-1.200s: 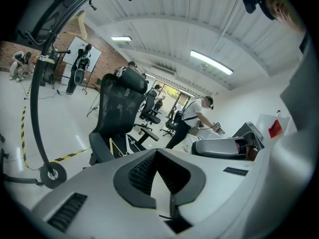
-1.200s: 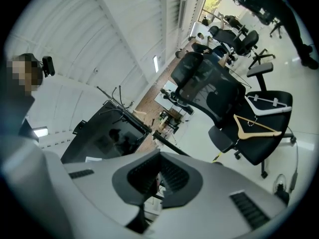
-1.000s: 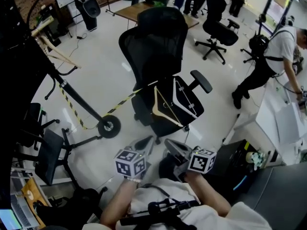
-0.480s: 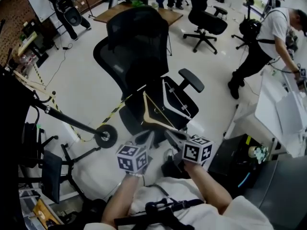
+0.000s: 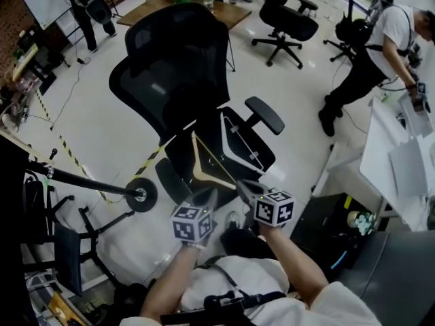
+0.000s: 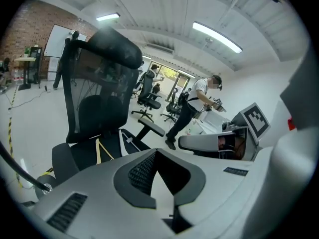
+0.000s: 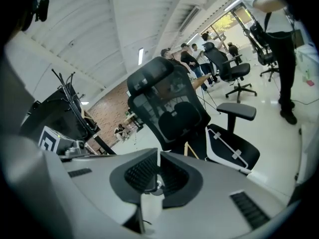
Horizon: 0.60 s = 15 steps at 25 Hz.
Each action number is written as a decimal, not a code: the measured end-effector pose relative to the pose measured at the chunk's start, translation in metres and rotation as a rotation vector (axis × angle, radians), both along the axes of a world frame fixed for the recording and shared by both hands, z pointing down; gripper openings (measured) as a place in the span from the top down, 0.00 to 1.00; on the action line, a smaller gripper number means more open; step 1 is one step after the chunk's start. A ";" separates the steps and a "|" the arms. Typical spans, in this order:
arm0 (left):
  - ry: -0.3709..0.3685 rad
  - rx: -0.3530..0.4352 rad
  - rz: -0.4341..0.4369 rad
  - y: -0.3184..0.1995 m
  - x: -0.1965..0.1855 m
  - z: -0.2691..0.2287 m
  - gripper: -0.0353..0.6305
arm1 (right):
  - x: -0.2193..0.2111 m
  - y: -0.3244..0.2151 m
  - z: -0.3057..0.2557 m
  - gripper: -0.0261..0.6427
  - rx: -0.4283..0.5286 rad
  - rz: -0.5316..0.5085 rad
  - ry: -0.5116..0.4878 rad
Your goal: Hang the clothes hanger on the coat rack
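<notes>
A wooden clothes hanger (image 5: 204, 165) lies on the seat of a black office chair (image 5: 178, 66), beside a black piece with white edging (image 5: 245, 140). My left gripper (image 5: 207, 197) and right gripper (image 5: 246, 185) hover side by side just in front of the seat, both short of the hanger. The left gripper view shows the left gripper (image 6: 156, 152) with tips together and empty, the hanger (image 6: 102, 151) beyond. In the right gripper view, the jaws of the right gripper (image 7: 158, 154) are opening by a slit with nothing between them, the hanger (image 7: 188, 148) ahead. I cannot make out a coat rack.
A black pole ending in a wheel (image 5: 139, 195) and yellow-black tape (image 5: 68, 151) cross the floor at left. A person (image 5: 370, 66) bends over a white desk (image 5: 401, 161) at right. More office chairs (image 5: 285, 22) and a wooden table (image 5: 183, 5) stand at the back.
Both grippers have moved forward and down toward the chair seat, and the hanger now lies just beyond their tips. The view has shifted closer to the chair.
</notes>
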<state>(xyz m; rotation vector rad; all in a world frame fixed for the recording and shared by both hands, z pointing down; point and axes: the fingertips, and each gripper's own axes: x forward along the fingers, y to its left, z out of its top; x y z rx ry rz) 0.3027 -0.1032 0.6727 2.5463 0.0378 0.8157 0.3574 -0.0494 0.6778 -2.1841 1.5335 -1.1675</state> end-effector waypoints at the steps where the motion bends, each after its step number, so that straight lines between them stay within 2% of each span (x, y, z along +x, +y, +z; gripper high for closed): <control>1: -0.013 -0.004 -0.004 -0.001 0.005 0.008 0.97 | 0.008 0.000 0.008 0.91 -0.021 -0.002 0.007; 7: -0.073 -0.042 -0.039 -0.002 0.032 0.053 0.97 | 0.052 -0.006 0.054 0.91 -0.122 -0.046 0.037; 15: -0.134 -0.016 -0.107 -0.004 0.069 0.117 0.97 | 0.105 -0.013 0.124 0.90 -0.256 -0.116 0.138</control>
